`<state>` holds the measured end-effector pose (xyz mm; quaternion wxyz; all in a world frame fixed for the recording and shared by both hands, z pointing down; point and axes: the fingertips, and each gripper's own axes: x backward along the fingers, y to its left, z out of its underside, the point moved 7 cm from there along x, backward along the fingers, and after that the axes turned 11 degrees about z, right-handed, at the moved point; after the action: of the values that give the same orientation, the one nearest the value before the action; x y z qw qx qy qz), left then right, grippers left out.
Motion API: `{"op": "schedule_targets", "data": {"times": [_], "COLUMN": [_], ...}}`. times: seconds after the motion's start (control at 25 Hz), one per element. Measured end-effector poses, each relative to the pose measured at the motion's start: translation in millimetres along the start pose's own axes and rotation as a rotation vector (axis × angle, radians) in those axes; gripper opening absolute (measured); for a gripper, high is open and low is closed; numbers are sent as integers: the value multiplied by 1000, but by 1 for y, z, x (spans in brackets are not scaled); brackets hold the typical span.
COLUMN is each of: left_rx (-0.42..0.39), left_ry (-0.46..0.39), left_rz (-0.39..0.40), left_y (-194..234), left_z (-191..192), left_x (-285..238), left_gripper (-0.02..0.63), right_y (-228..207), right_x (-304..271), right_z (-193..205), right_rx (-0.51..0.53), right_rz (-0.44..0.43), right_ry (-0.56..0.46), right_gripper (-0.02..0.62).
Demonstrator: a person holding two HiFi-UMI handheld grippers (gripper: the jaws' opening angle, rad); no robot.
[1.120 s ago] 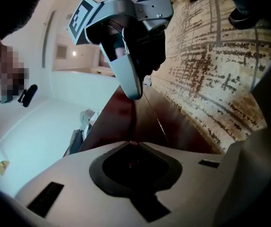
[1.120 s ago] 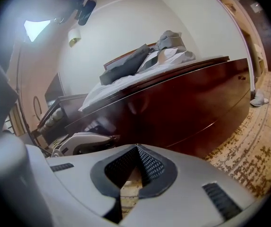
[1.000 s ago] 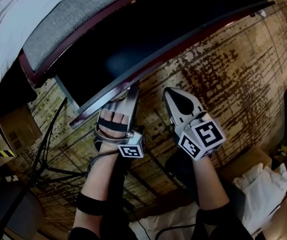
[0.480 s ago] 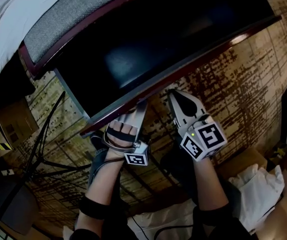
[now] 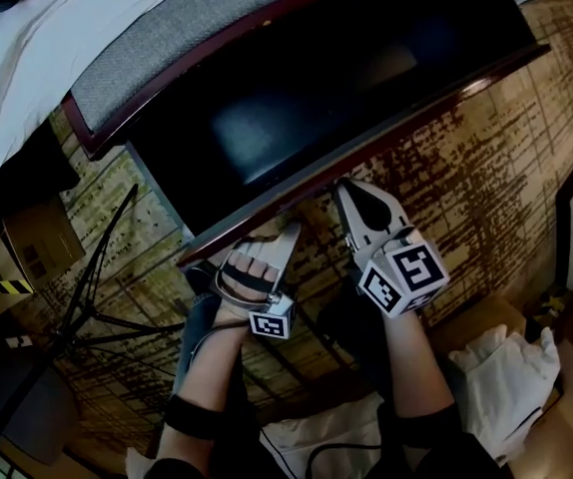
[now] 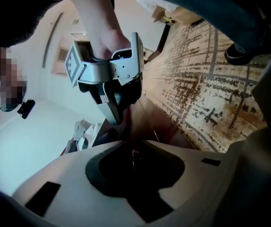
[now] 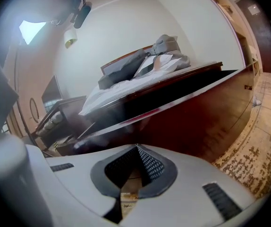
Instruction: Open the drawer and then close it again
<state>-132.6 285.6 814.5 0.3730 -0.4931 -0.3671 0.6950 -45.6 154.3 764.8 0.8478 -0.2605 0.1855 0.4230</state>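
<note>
Patterned carpet (image 5: 486,148), white bedding (image 5: 67,38)

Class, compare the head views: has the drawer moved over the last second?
Yes. The drawer has slid further out from under the bed frame, toward the person.

We have pulled the dark, red-brown wooden drawer (image 5: 296,118) further out from under the white-sheeted bed (image 5: 167,38). Our left gripper (image 5: 288,230) has come back with its front edge, and its fingers (image 6: 206,174) have just been opening around it.
</note>
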Motion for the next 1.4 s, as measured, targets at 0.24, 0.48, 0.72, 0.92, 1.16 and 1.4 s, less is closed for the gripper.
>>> {"op": "schedule_targets", "data": {"times": [0.24,0.48,0.72,0.92,1.16,1.4], "left_rx": [17,119,323,439,635,887], "left_ry": [-11,12,74,92,112,90], "left_rz": [90,142,188,232,295,345], "left_y": [46,155,301,404,484,531], "left_z": [-21,-54,-79,-91,-108,-108], "left_x": [38,97,158,200,249,289], "left_gripper": [66,0,0,0,0,0], "right_y": [18,52,88,105,118,136], "right_x": [40,107,191,248,310,363], "right_z": [-46,-136,-246,-327,-382,-417], "right_rx": [9,63,108,163,217,272], "right_rz": [-2,-31,-69,-89,-104,-115], "right_ry": [11,0,-24,-70,-77,-83], "right_gripper": [0,0,0,0,0,0]}}
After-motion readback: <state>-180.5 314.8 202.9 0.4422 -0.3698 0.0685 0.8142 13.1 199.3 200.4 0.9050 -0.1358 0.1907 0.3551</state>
